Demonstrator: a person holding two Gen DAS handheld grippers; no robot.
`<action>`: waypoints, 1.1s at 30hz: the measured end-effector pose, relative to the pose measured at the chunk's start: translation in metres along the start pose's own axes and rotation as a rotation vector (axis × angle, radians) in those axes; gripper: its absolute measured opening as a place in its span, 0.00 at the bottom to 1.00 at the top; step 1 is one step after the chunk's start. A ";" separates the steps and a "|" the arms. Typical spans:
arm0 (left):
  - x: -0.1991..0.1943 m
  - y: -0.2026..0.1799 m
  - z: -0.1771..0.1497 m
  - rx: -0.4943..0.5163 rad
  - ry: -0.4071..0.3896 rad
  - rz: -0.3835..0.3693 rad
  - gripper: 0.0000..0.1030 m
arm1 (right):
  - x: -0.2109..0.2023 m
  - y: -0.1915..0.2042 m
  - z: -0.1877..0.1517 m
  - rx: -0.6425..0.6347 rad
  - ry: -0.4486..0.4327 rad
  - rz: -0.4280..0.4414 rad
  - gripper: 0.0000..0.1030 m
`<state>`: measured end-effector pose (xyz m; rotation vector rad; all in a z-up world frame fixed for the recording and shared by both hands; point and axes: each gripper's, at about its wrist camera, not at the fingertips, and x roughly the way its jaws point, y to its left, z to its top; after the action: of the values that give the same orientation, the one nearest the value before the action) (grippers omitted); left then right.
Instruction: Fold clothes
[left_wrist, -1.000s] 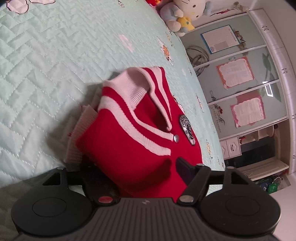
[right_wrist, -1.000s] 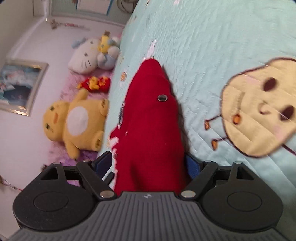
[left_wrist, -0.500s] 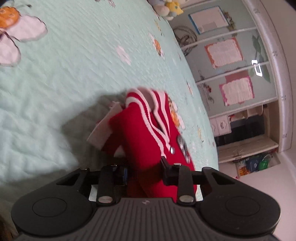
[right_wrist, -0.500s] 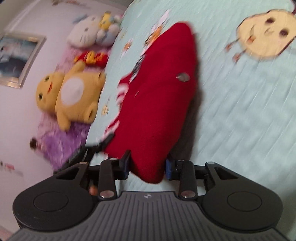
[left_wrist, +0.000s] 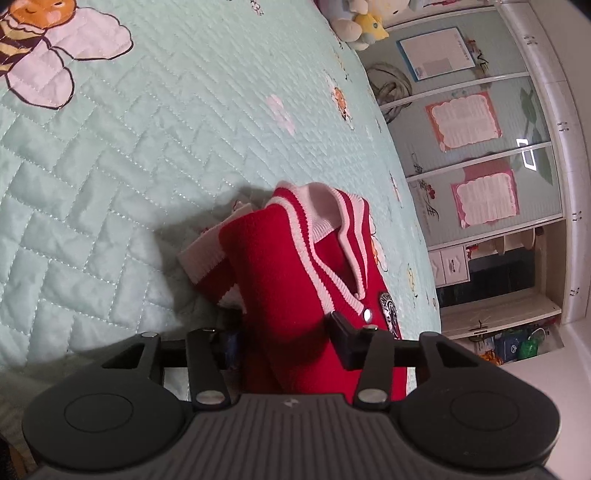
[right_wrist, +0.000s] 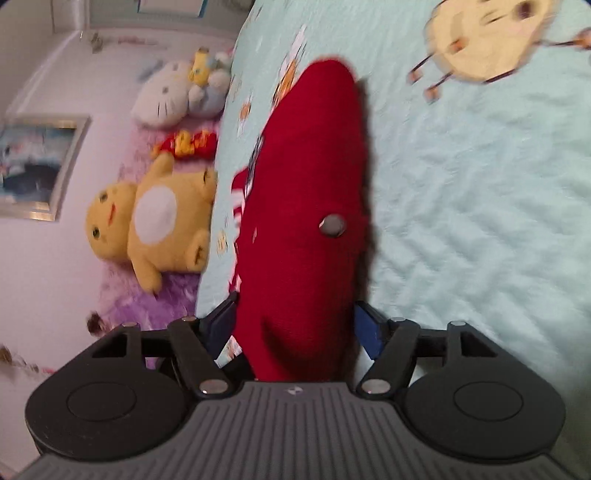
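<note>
Your left gripper (left_wrist: 284, 341) has its fingers spread, with the red cardigan (left_wrist: 291, 280) bunched between them; whether the pads actually press the knit cannot be told. The cardigan lies folded on the mint quilted bedspread (left_wrist: 147, 147), near the bed's edge facing the wardrobe (left_wrist: 480, 147), white-striped collar (left_wrist: 325, 206) up. Your right gripper (right_wrist: 293, 325) is likewise spread around the cardigan's red body (right_wrist: 306, 206), by the edge nearest the yellow plush toy (right_wrist: 151, 221).
</note>
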<state>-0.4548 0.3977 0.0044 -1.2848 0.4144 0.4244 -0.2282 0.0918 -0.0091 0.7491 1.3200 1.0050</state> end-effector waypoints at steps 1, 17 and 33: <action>0.001 0.000 0.004 0.007 0.011 -0.003 0.35 | 0.004 0.006 -0.002 -0.031 0.003 -0.036 0.51; 0.004 0.001 0.059 0.070 0.064 -0.013 0.38 | 0.002 0.072 -0.002 -0.282 0.204 0.030 0.53; 0.010 0.011 0.060 0.026 0.073 -0.044 0.56 | 0.150 0.033 0.170 -0.308 0.510 0.116 0.82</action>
<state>-0.4484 0.4594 0.0035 -1.2847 0.4514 0.3350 -0.0710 0.2585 -0.0194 0.3443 1.5118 1.5206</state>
